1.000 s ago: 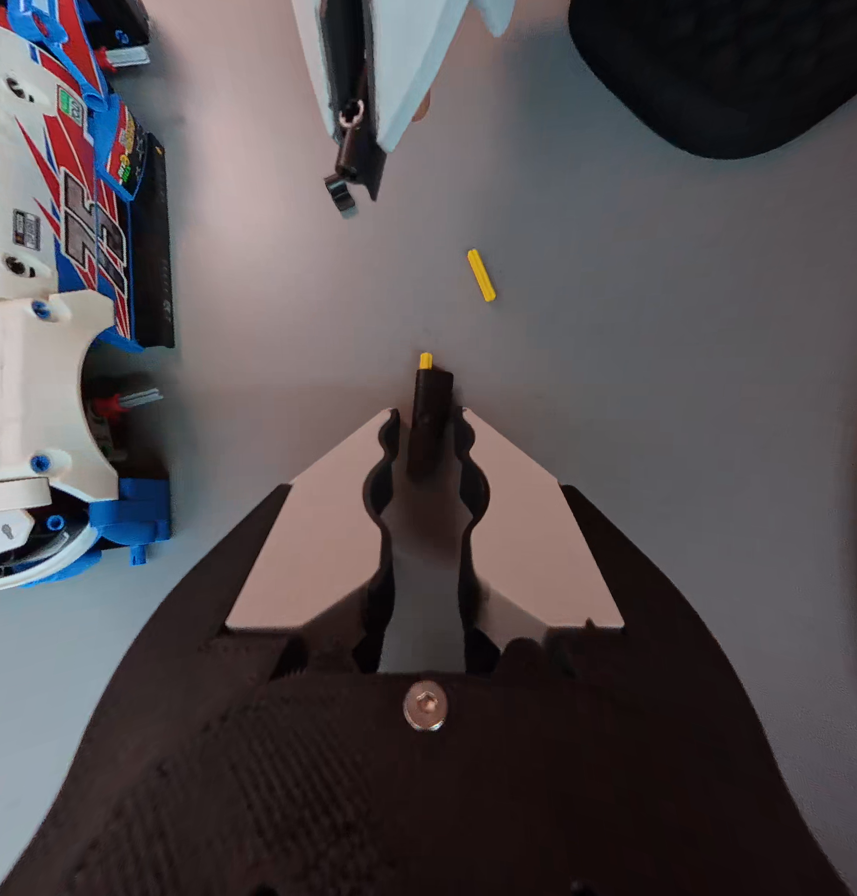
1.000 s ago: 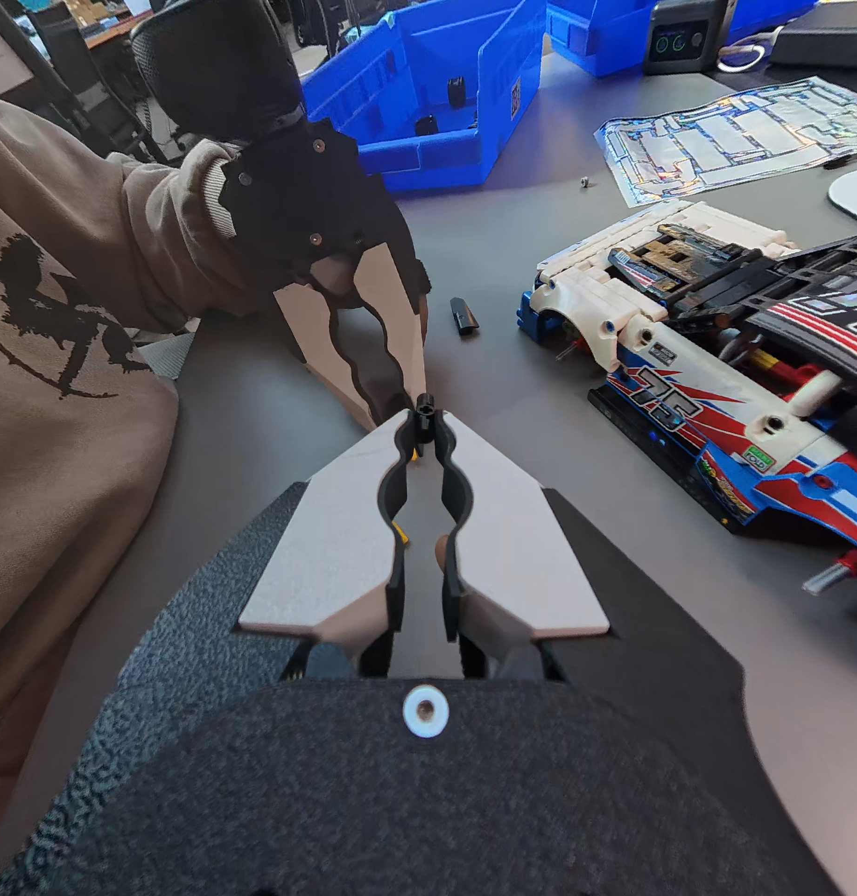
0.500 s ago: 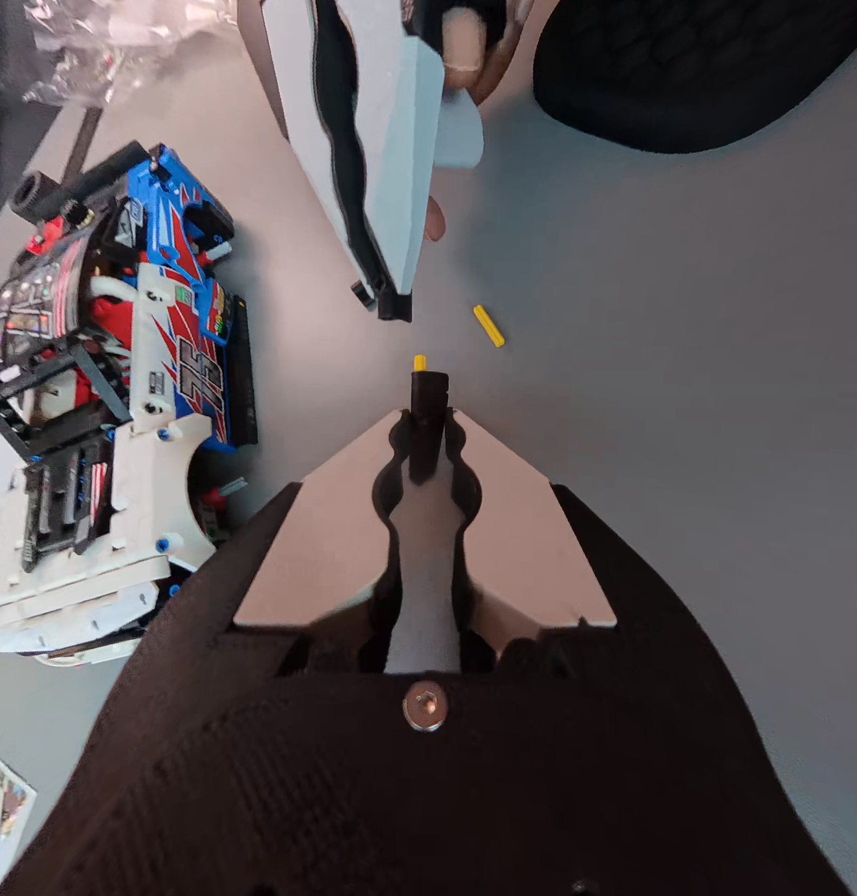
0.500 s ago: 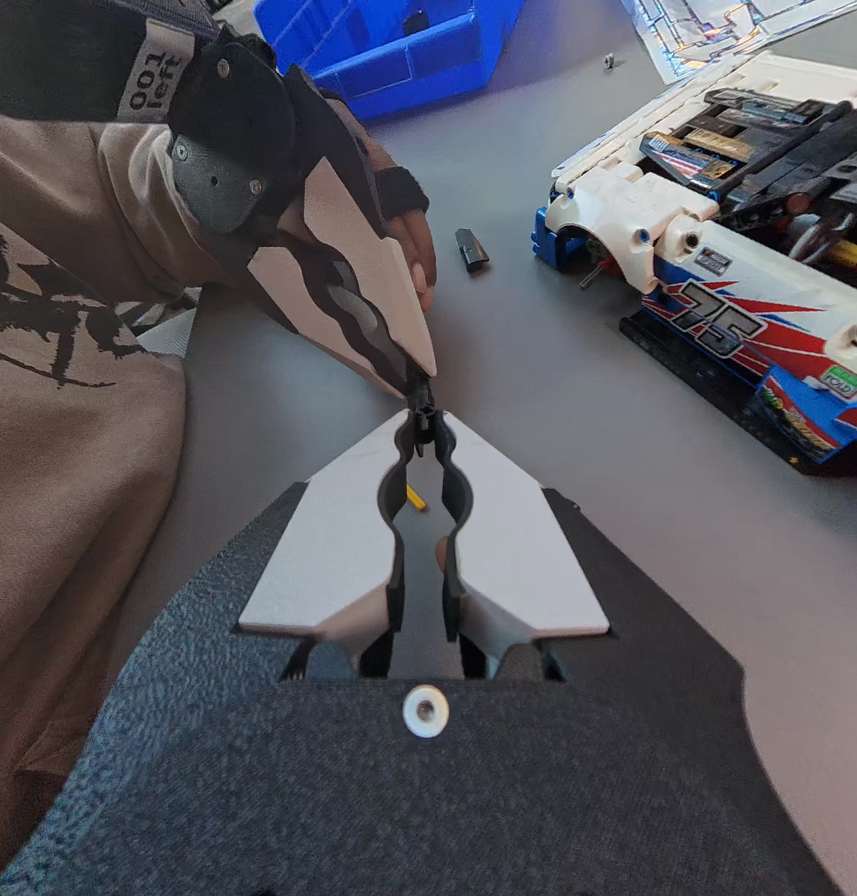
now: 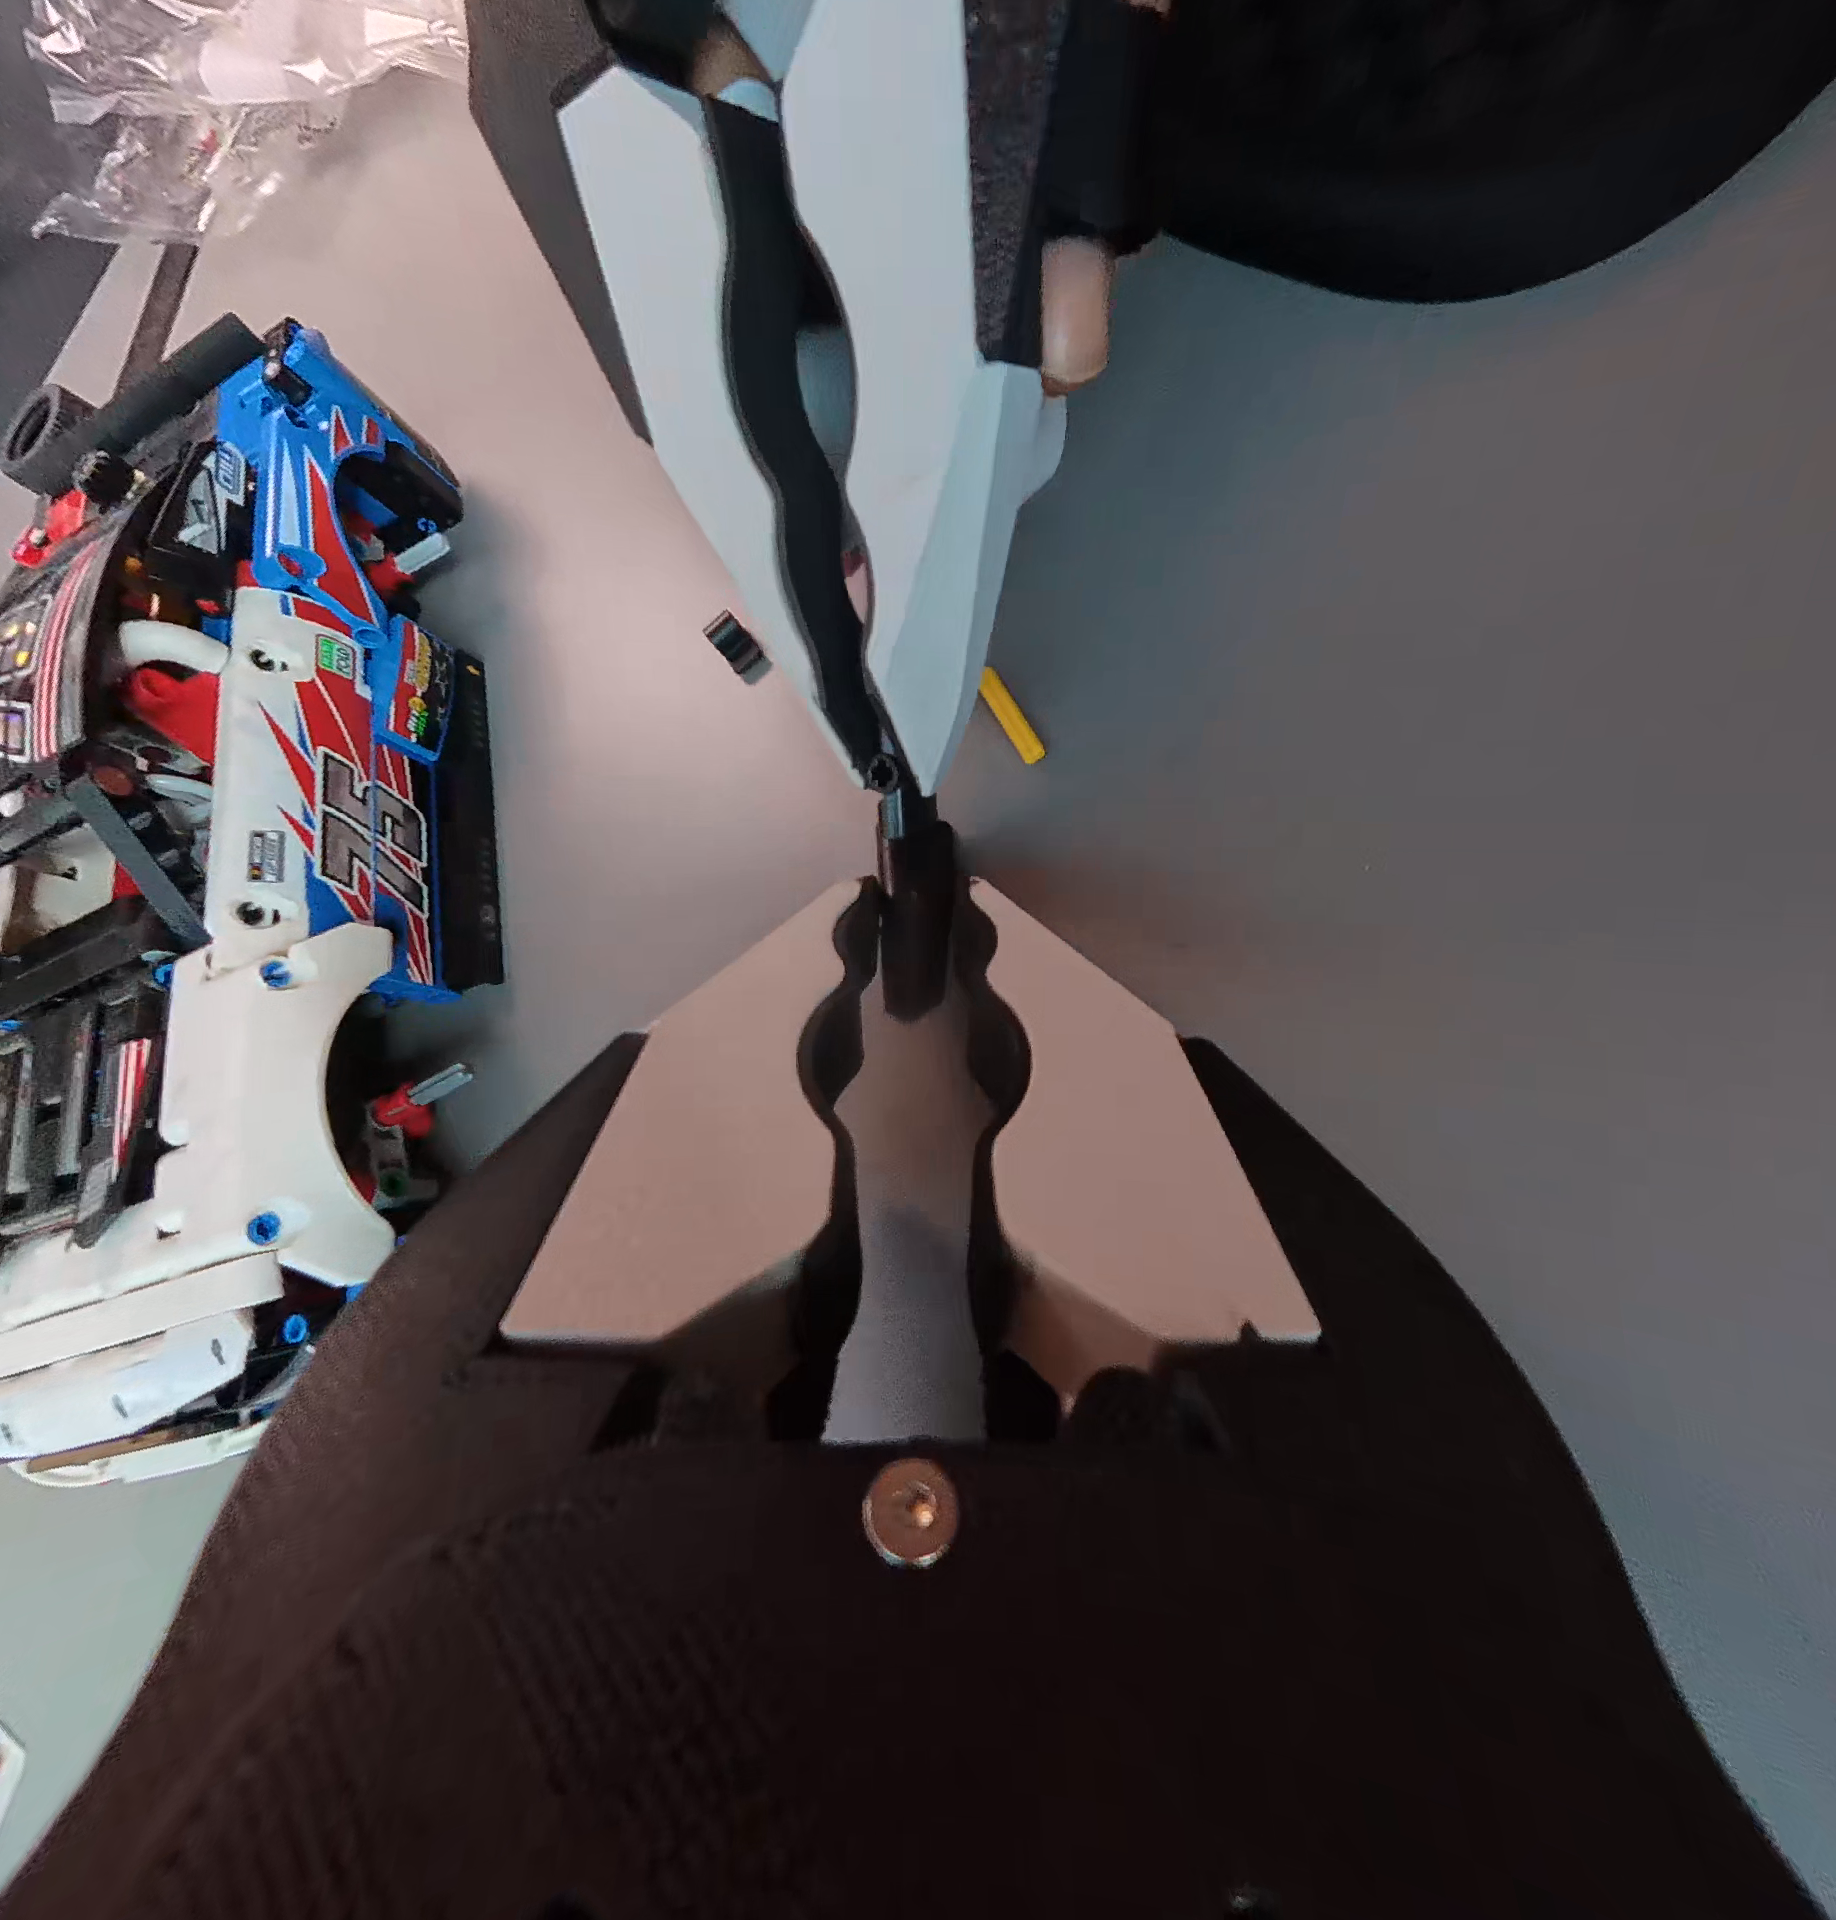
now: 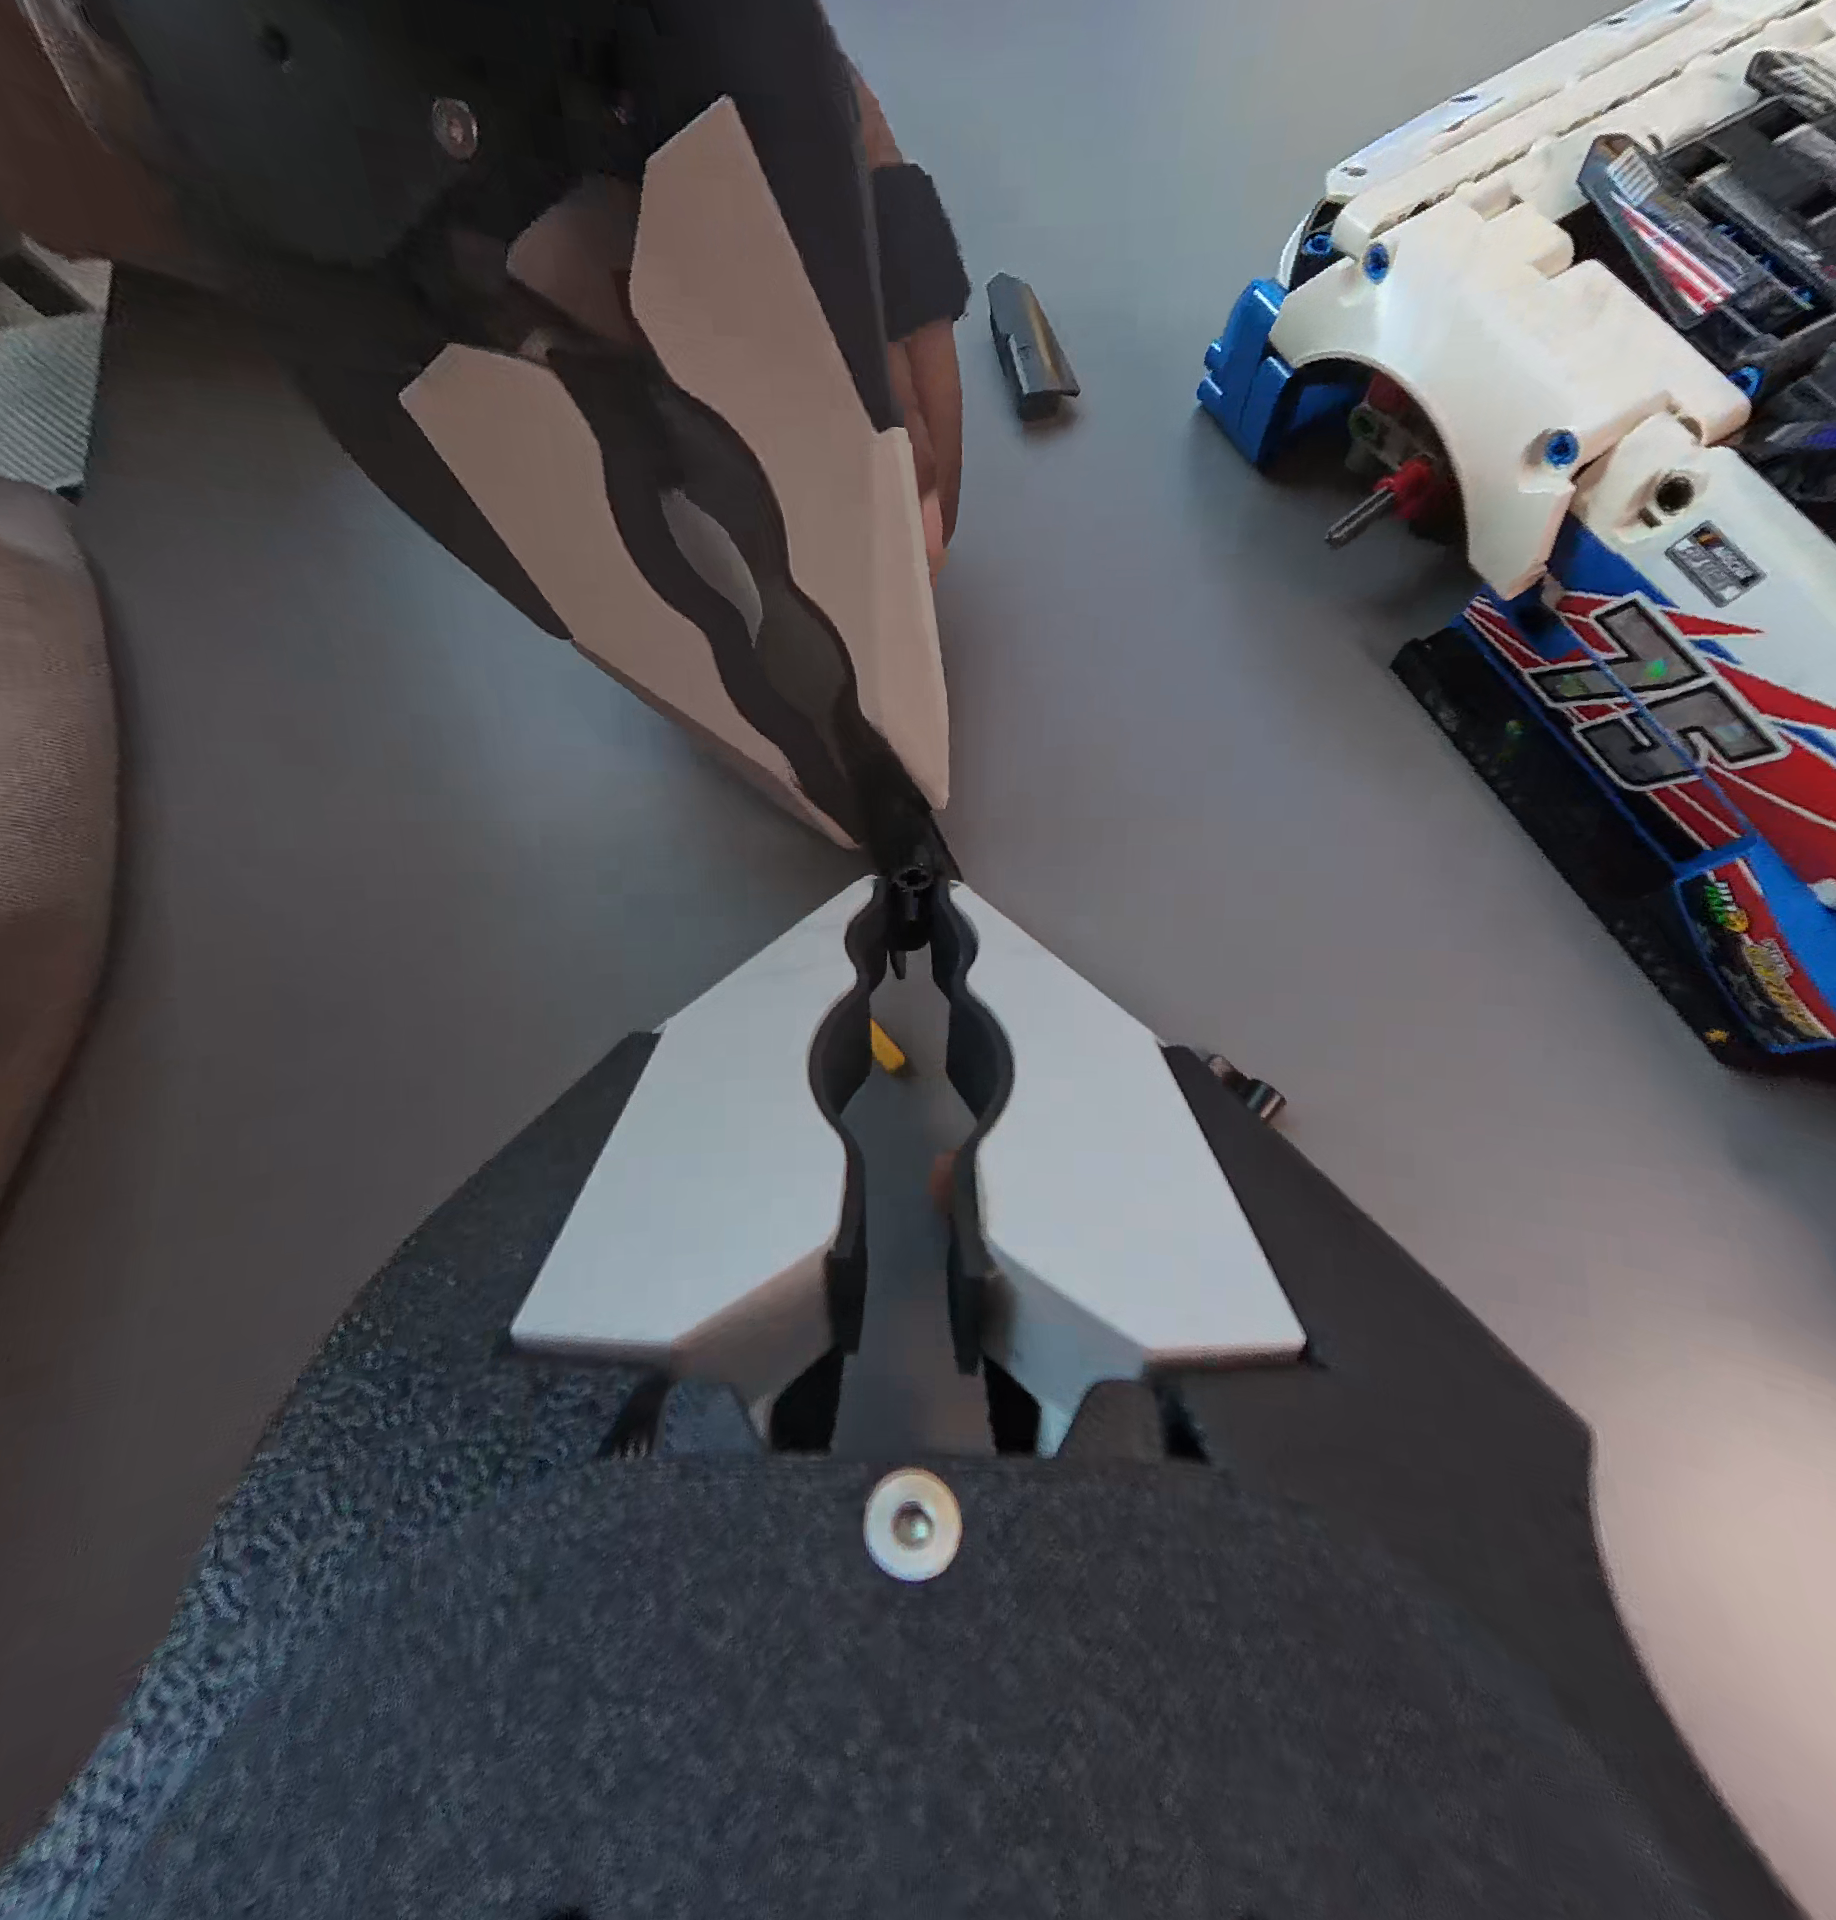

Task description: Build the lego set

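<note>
My left gripper (image 5: 916,894) is shut on a black tube piece (image 5: 914,914) that points forward. My right gripper (image 6: 909,891) is shut on a small black connector (image 6: 909,904). The two grippers meet tip to tip above the grey table, and the connector (image 5: 886,777) touches the tube's front end; the yellow axle tip is hidden. In the left wrist view the right gripper (image 5: 893,764) comes down from above; in the right wrist view the left gripper (image 6: 893,821) comes down from the upper left. A white, blue and red lego race car (image 5: 259,862) lies to the left, and at the right in the right wrist view (image 6: 1620,540).
A loose yellow axle (image 5: 1013,717) lies on the table just past the fingertips, also seen between the right fingers (image 6: 886,1045). A small black piece (image 5: 737,646) lies near the car. A black curved piece (image 6: 1028,348) lies farther off. Clear plastic bags (image 5: 218,104) sit at the far left.
The two grippers have closed in on each other. The connector now touches the tube's end and covers the yellow tip that showed before.
</note>
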Demonstrator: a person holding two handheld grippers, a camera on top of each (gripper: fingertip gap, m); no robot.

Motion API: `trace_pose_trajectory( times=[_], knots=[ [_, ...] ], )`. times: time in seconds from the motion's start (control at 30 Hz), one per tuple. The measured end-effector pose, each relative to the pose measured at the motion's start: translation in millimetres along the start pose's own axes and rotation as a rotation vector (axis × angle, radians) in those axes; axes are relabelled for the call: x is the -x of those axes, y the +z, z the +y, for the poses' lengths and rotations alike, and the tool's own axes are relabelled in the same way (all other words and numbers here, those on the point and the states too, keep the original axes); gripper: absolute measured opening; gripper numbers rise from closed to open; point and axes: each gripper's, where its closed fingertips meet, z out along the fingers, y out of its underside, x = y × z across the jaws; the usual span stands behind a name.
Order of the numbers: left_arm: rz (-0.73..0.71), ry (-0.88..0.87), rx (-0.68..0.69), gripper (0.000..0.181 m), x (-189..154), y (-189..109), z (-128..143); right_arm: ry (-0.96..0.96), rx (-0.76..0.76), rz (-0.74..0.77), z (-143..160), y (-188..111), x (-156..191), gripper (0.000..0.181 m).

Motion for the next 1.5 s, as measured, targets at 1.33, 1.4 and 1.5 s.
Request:
trace_pose_trajectory(
  times=[1.33,1.4,1.5],
  knots=[
    [-0.068,-0.113,0.078,0.012,54,-7,37,-0.076,-0.043,0.215,-5,-2,-39,0.004],
    [-0.064,-0.095,0.093,0.015,58,-7,37,-0.072,-0.048,0.209,-6,-2,-39,0.004],
    [-0.027,-0.096,0.12,0.02,60,-5,36,-0.067,-0.057,0.204,-6,-4,-39,0.004]
  ],
)
